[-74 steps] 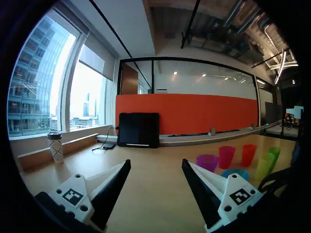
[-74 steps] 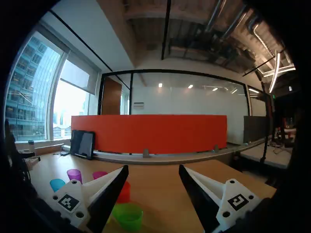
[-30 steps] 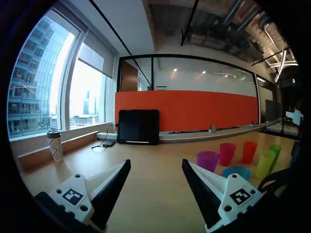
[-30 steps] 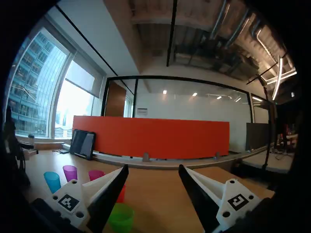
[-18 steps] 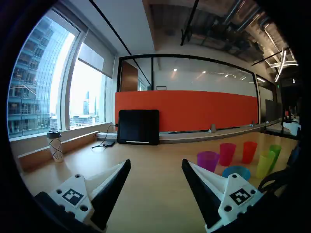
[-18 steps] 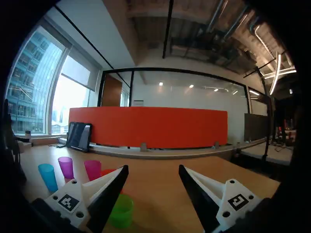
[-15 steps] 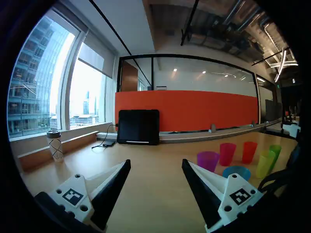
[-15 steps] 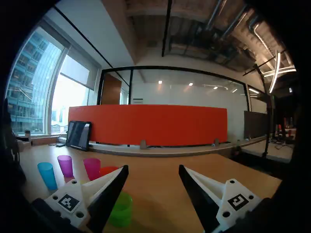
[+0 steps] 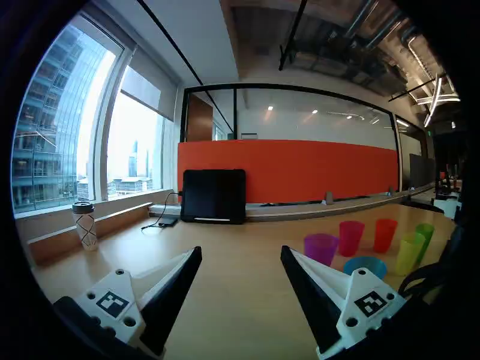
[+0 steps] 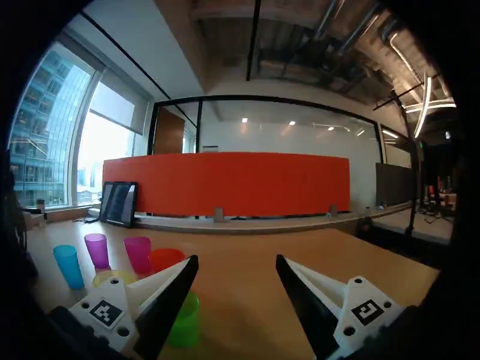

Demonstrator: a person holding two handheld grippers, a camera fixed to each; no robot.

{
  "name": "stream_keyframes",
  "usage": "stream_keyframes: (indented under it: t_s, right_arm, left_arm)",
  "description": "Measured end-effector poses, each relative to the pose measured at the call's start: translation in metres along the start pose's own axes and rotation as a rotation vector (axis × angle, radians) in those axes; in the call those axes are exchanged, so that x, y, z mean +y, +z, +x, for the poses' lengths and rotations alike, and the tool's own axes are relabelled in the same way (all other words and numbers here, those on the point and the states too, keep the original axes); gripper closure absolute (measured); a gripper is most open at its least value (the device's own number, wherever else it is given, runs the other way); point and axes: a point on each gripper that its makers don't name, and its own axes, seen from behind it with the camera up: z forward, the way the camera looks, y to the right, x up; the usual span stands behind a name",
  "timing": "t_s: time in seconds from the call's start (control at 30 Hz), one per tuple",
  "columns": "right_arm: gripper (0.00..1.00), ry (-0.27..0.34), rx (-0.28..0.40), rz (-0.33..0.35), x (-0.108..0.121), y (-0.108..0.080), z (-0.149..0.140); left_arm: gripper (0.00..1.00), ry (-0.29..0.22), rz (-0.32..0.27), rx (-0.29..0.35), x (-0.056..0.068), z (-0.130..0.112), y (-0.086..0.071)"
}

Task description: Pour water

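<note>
- Left gripper view: the left gripper (image 9: 241,249) is hovering, jaws gaping wide and gripping nothing. The plastic cups (image 9: 351,237) are standing clustered mid-tabletop (image 9: 240,312), short of its far edge.
- Right gripper view: the right gripper (image 10: 236,259) is gaping empty too, the green cup (image 10: 186,321) sitting partly behind its left finger. The cups are pointing mouths-up, long axes vertical. They are probably light, thin and slippery, so gently pinching mid-wall looks wisest.

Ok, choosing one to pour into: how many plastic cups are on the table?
6, in the left gripper view: purple cup, pink cup, red cup, green cup along the back; yellow cup, blue cup nearer. None looks hidden.
</note>
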Motion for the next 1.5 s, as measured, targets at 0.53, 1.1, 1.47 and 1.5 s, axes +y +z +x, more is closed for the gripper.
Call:
stream_keyframes:
  t_s: [0.53, 1.1, 1.47, 1.5]
  right_arm:
    - [0.0, 0.002, -0.015, -0.009, 0.0062, -0.0016, -0.0032]
    - [0.0, 0.004, -0.018, -0.009, 0.0074, 0.0008, -0.0064]
    - [0.0, 0.003, -0.018, -0.009, 0.0075, 0.0015, -0.0059]
    - [0.0, 0.003, -0.018, -0.009, 0.0075, 0.0017, -0.0059]
  left_arm:
    - [0.02, 0.0, 0.0, 0.0, -0.0005, 0.0002, -0.0004]
    - [0.02, 0.0, 0.0, 0.0, -0.0011, 0.0003, -0.0004]
    - [0.02, 0.0, 0.0, 0.0, -0.0006, -0.0001, 0.0]
    - [0.02, 0.0, 0.0, 0.0, -0.0006, -0.0001, -0.0001]
